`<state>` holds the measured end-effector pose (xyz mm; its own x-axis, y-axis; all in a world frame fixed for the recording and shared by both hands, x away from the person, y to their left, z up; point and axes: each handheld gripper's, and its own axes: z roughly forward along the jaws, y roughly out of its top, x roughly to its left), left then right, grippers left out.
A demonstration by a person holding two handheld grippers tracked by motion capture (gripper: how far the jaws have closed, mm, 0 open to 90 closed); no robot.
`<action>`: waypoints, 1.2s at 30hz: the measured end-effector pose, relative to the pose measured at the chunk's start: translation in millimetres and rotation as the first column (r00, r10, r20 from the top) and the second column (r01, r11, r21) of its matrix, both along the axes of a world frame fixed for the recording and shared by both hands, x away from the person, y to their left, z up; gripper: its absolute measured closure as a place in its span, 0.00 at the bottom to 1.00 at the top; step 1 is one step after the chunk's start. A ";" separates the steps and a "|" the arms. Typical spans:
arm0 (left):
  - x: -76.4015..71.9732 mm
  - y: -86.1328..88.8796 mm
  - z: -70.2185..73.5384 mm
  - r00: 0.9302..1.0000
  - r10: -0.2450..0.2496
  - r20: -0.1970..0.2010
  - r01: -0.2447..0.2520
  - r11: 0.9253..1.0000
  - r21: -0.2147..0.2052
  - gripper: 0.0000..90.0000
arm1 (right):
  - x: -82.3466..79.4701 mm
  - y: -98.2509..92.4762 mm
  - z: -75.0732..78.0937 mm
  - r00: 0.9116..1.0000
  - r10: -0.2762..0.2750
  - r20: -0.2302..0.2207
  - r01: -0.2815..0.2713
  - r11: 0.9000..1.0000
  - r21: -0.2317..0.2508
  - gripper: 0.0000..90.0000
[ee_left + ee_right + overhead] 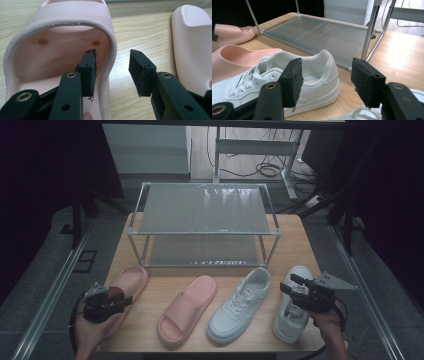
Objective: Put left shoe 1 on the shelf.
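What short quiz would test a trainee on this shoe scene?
1. True or false: the left gripper has one jaw inside the left slide and one outside its side wall.
2. How many shoes lie on the table? A. two B. four C. six
3. Which shoe does the right gripper hover over?

Key:
1. True; the jaws straddle the wall and do not yet press on it.
2. B: two pink slides and two white sneakers, all in front of the rack.
3. The right sneaker, with open jaws above it.
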<state>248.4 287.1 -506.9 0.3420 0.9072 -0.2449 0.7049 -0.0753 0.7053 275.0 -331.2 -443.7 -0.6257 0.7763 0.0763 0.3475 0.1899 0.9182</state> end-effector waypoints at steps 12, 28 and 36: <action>9.4 -4.5 -6.7 1.000 0.012 0.008 -0.012 0.999 0.036 0.85 | -0.1 -0.6 0.1 1.000 0.000 0.000 0.000 1.000 0.001 0.47; -4.7 -11.0 13.5 0.995 0.021 0.099 -0.029 0.996 0.081 0.94 | -0.2 -0.1 0.2 1.000 0.005 0.000 -0.005 1.000 0.007 0.47; -9.8 -30.7 32.9 0.989 -0.044 0.140 0.033 0.996 0.078 0.95 | -0.9 -1.0 1.3 1.000 0.005 0.006 -0.005 1.000 0.013 0.47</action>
<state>238.7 256.5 -474.0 0.4031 0.9068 -0.1236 0.5944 -0.1567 0.7887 274.0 -332.2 -442.4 -0.6302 0.7720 0.0827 0.3411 0.1795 0.9227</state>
